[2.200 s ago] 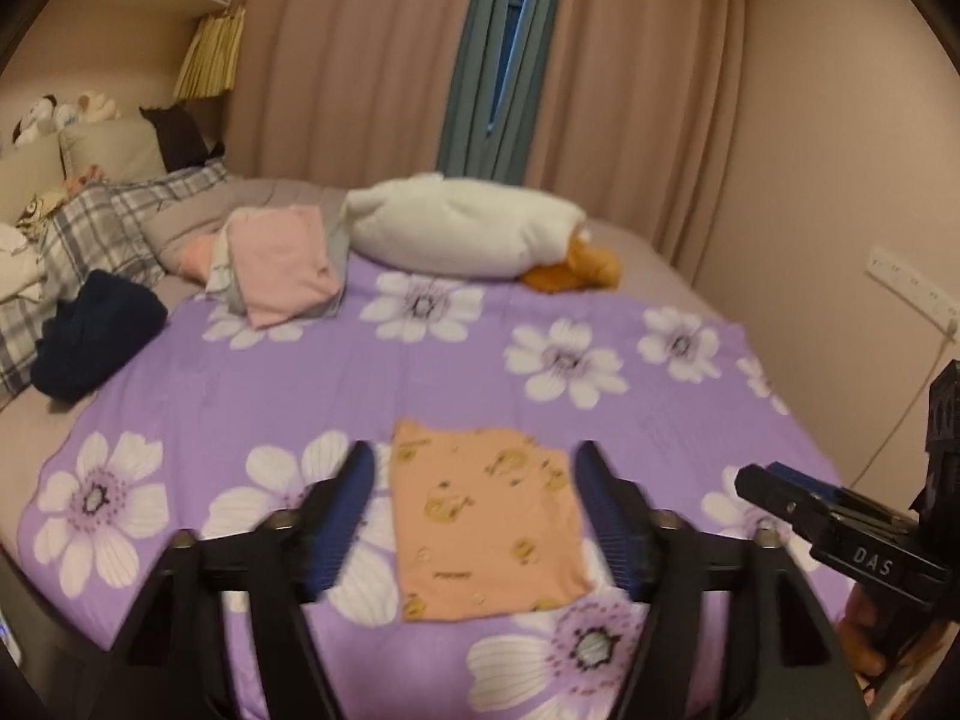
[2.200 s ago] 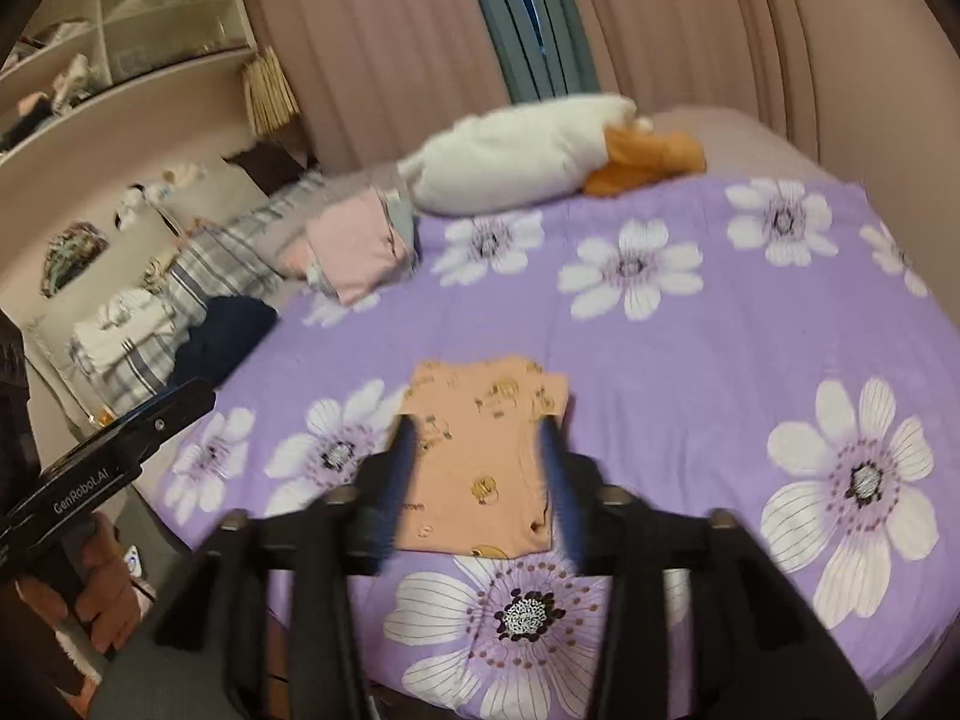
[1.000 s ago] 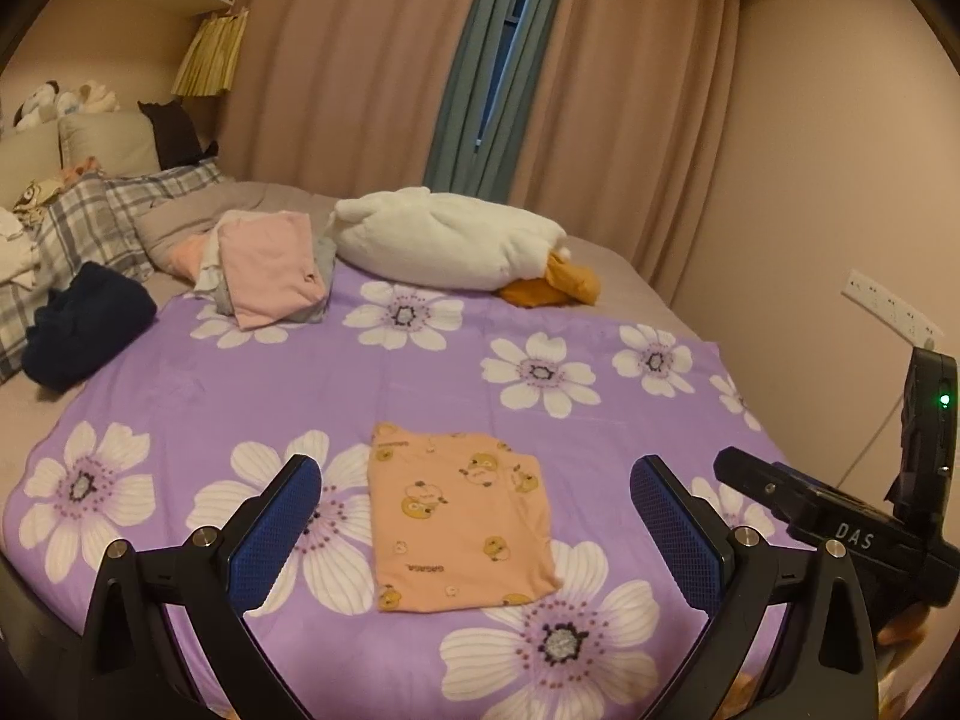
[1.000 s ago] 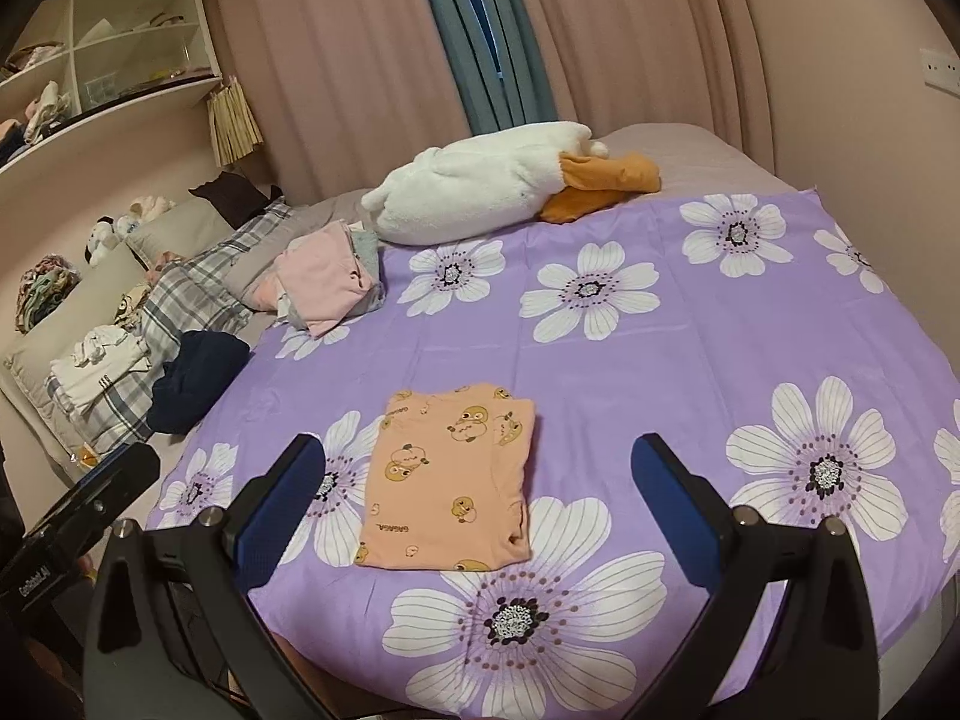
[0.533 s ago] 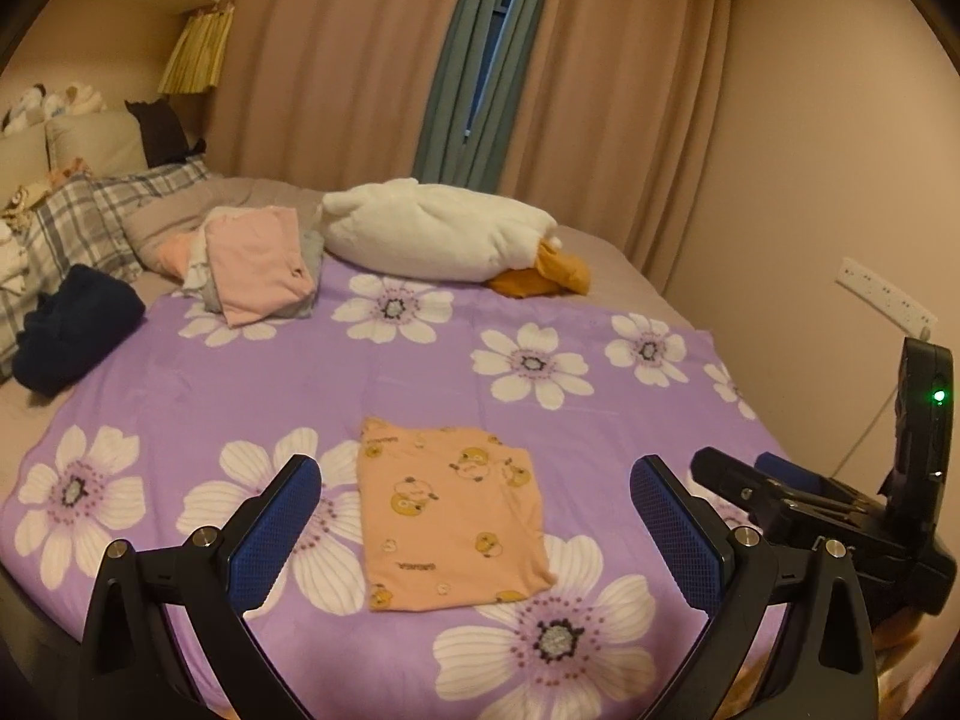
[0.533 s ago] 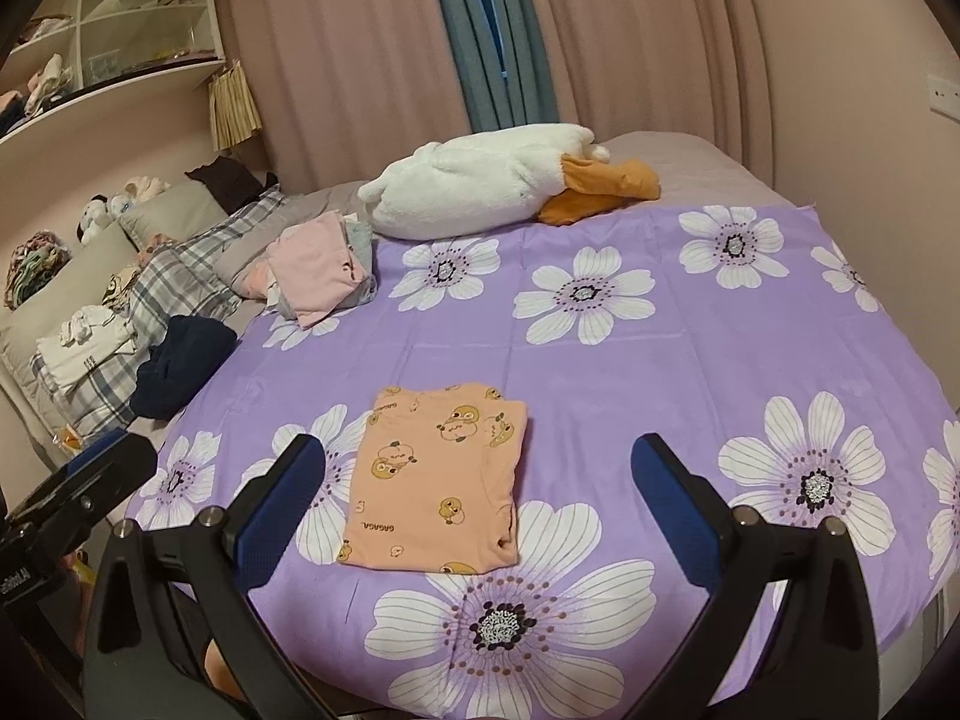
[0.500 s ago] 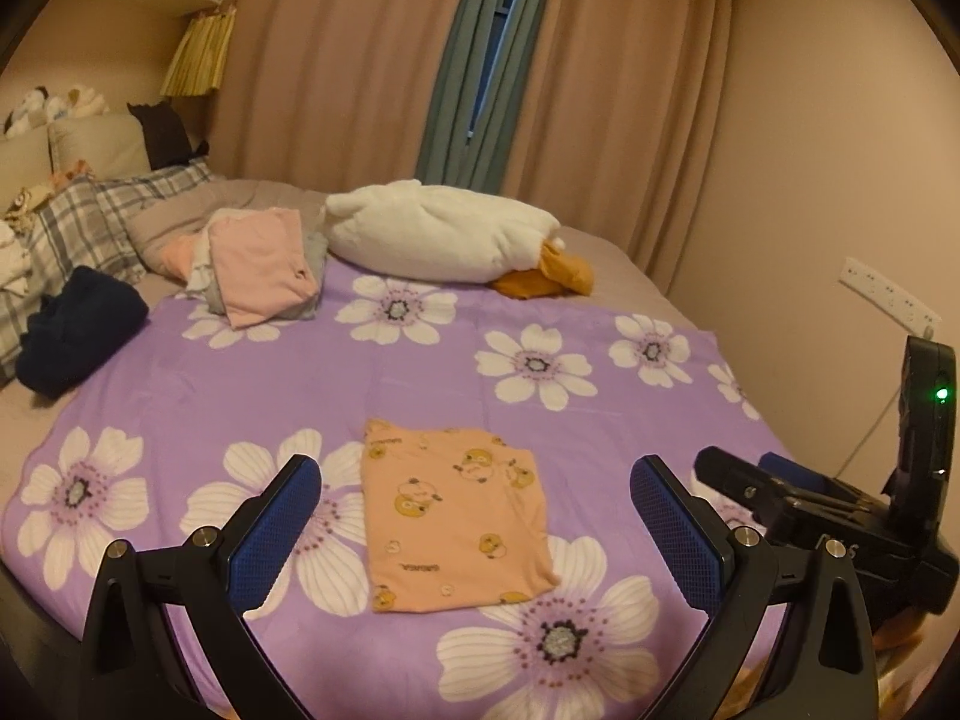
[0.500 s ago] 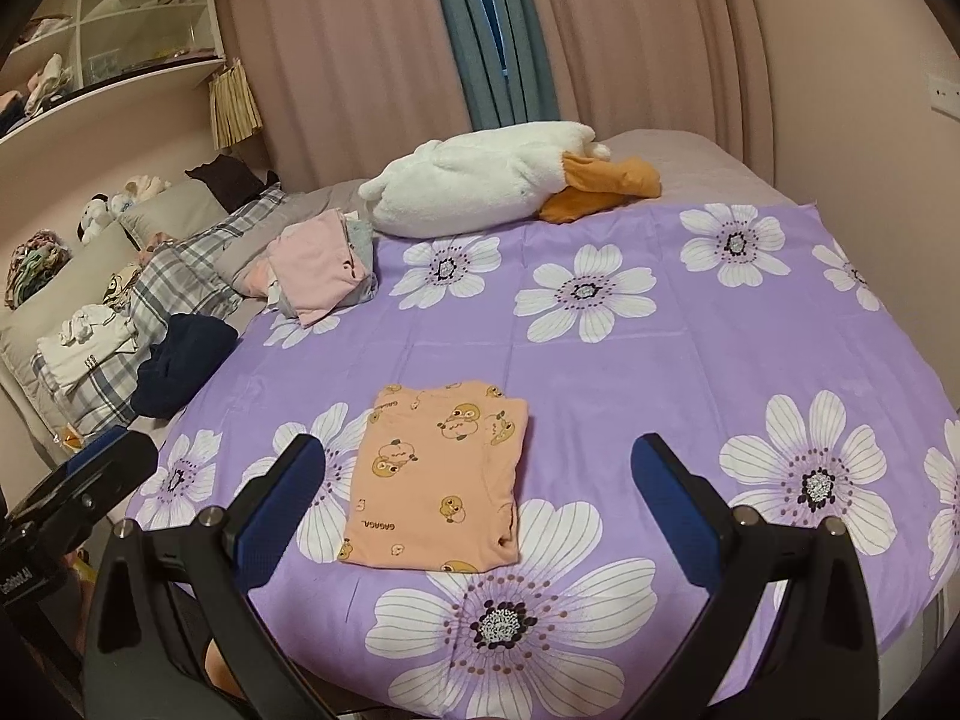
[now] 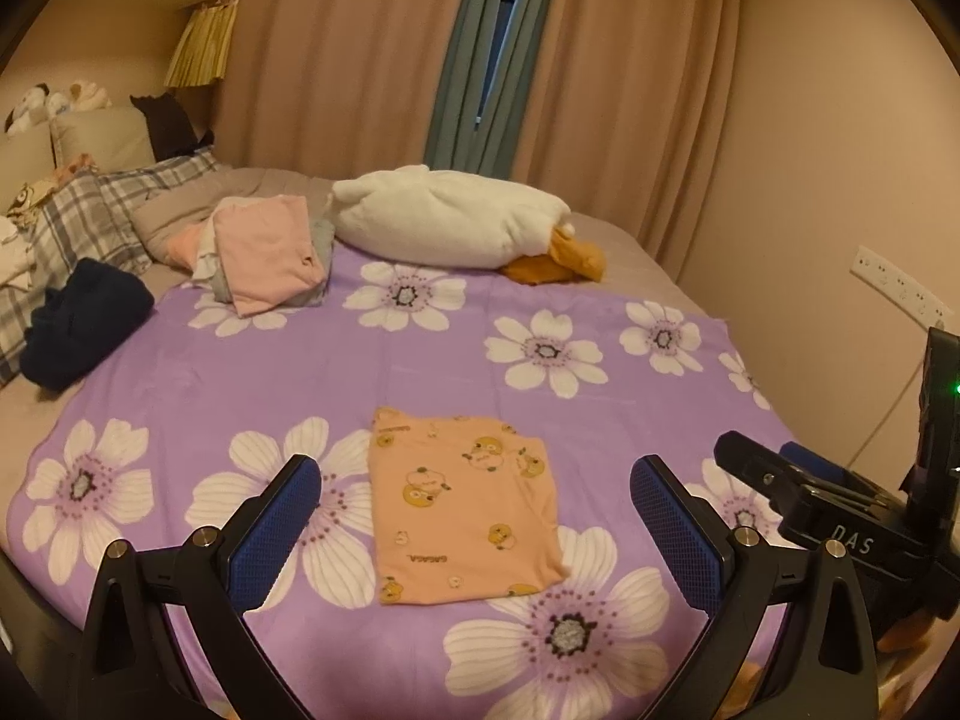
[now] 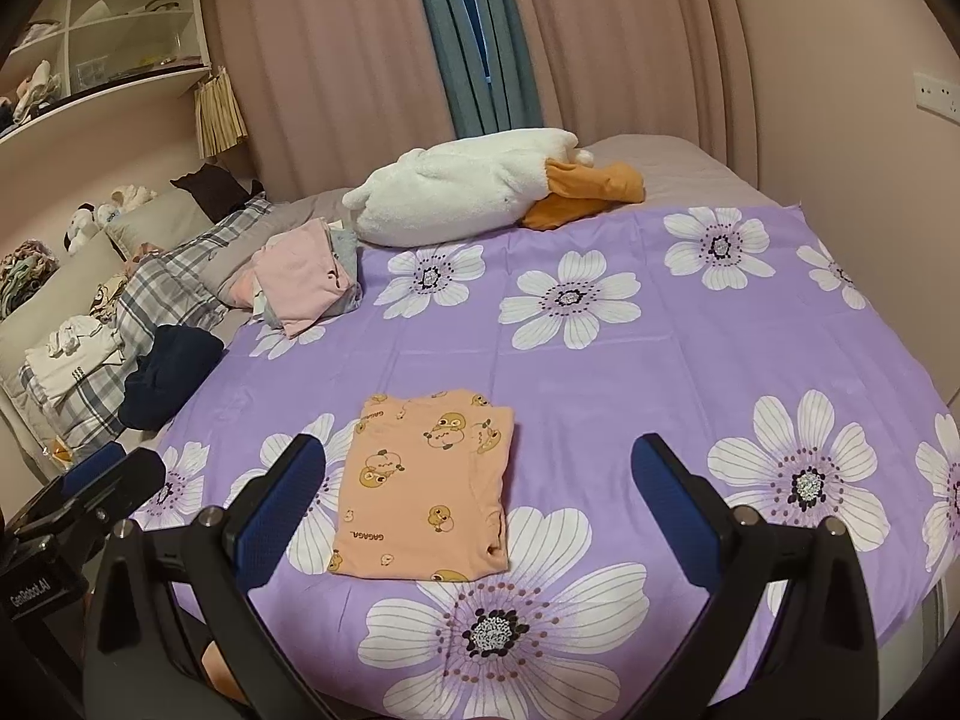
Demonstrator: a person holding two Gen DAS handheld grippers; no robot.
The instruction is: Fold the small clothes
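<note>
A small orange garment with duck prints [image 9: 462,504] lies folded into a flat rectangle on the purple flowered blanket [image 9: 420,372]; it also shows in the right wrist view [image 10: 426,486]. My left gripper [image 9: 474,516] is open and empty, held back above the bed's near edge with the garment between its fingers in view. My right gripper [image 10: 477,492] is open and empty, likewise held back. The right gripper's body [image 9: 840,516] shows at the right of the left wrist view, and the left gripper's body [image 10: 72,504] at the left of the right wrist view.
A stack of folded pink and grey clothes [image 9: 270,258] lies at the far left of the blanket. A white and orange plush duck [image 9: 450,228] lies at the back. A dark blue garment [image 9: 84,318] and plaid pillows [image 9: 90,222] lie left. The wall [image 9: 840,180] is right.
Both grippers went from nearly closed around the garment to wide open and drew back from it. In the last half second little has moved.
</note>
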